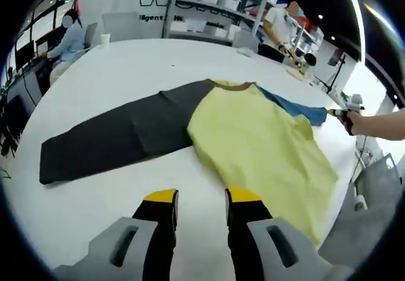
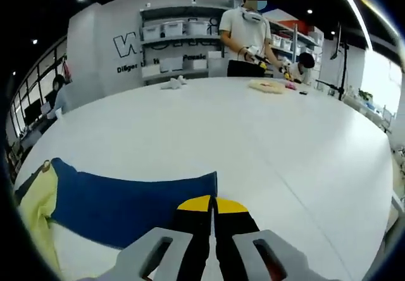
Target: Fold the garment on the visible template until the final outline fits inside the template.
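Yellow-tipped jaws of the left gripper (image 1: 200,200) stand parted over bare white table (image 1: 114,72), holding nothing, just near of the garment's yellow body (image 1: 259,145). Its dark grey sleeve (image 1: 120,138) stretches left. The right gripper (image 2: 212,206) has its jaws pressed together on the edge of the blue sleeve (image 2: 126,205); the left gripper view shows it at the sleeve's far-right end.

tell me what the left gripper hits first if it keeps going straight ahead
Probably the yellow body of the shirt, lying flat on the white table just ahead of the open left gripper. Depth is hard to judge, so it might skim the table first.
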Demonstrator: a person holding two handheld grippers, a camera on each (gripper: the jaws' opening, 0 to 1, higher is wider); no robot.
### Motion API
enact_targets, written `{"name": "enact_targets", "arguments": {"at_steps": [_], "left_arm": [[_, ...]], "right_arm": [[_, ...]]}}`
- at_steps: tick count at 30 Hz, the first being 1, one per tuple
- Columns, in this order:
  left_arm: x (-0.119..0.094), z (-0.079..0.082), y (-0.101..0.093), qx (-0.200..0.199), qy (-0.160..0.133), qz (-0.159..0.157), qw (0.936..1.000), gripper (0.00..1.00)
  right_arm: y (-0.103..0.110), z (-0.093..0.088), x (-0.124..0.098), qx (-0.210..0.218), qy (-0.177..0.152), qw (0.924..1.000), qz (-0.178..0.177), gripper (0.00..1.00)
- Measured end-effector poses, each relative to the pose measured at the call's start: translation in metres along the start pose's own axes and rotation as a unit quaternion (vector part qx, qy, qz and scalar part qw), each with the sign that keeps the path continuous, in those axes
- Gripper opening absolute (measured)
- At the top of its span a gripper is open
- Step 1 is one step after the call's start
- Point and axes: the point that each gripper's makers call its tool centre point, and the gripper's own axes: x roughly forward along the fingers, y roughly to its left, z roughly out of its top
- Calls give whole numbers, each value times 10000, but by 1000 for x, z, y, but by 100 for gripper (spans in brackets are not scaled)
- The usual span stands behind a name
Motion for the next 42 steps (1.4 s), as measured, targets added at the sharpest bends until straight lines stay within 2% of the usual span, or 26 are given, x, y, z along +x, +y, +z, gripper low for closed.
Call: {"name": "enact_targets", "arguments": {"at_steps": [10,16,20,29,34,37,41,42], "left_arm": [[2,3,-4,98,42,-9,9999,28],[4,6,-10,175,59,-32,9998,28],[6,8,-12,202,71,-43,9998,28],[11,14,-19,261,54,-109,9996,28],[14,14,-22,222,67,-173,9996,29],[16,12,-26,187,94,-253,9995,28],[17,5,-35,126,192,-421,9988,28],[17,3,-38,90,222,-479,9986,28]], "right_arm": [[-2,13,26,-142,-47,9999,32,0],[-12,20,41,-140,-66,9999,-55,0],[-14,24,45,-137,-59,9999,-85,0],[-39,8,82,-138,156,9998,-62,0],[-46,3,83,-75,172,9998,-46,0],[-48,-1,77,-42,154,9999,-5,0],[-37,-8,66,-143,140,9996,205,0],[-20,-9,48,-210,110,9993,275,0]]}}
